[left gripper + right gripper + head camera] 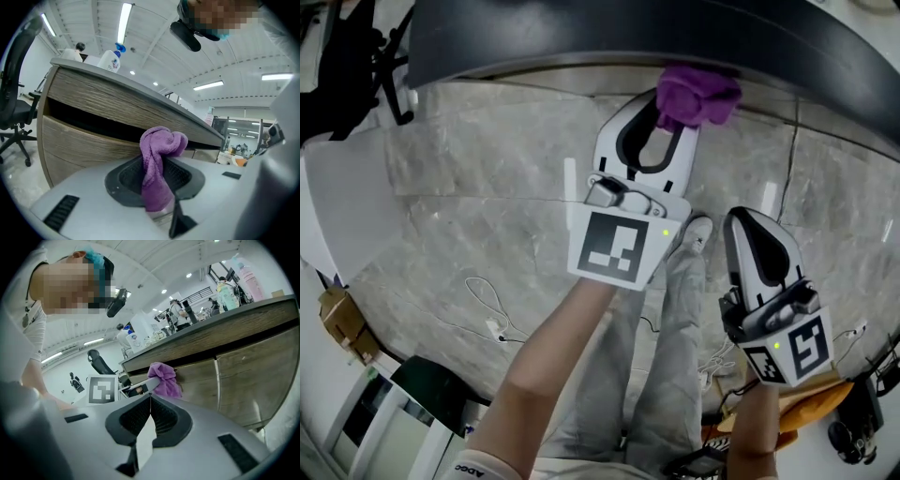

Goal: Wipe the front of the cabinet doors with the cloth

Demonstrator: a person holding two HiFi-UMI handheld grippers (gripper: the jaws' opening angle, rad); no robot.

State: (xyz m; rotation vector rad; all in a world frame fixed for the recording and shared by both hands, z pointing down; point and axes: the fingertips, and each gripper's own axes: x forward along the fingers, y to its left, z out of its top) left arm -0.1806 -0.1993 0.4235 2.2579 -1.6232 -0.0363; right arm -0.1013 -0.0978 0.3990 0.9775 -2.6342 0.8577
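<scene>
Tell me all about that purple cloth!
The purple cloth looks soft and fuzzy, like towel. It is twisted into a strip and pinched between the shut jaws of the left tool, with a bunched knot sticking out past the tips. It sits right up at the wood-look cabinet door; whether they touch, I cannot tell.

No legible text; only tiny, unclear lettering on the white sleeve (478,465).
</scene>
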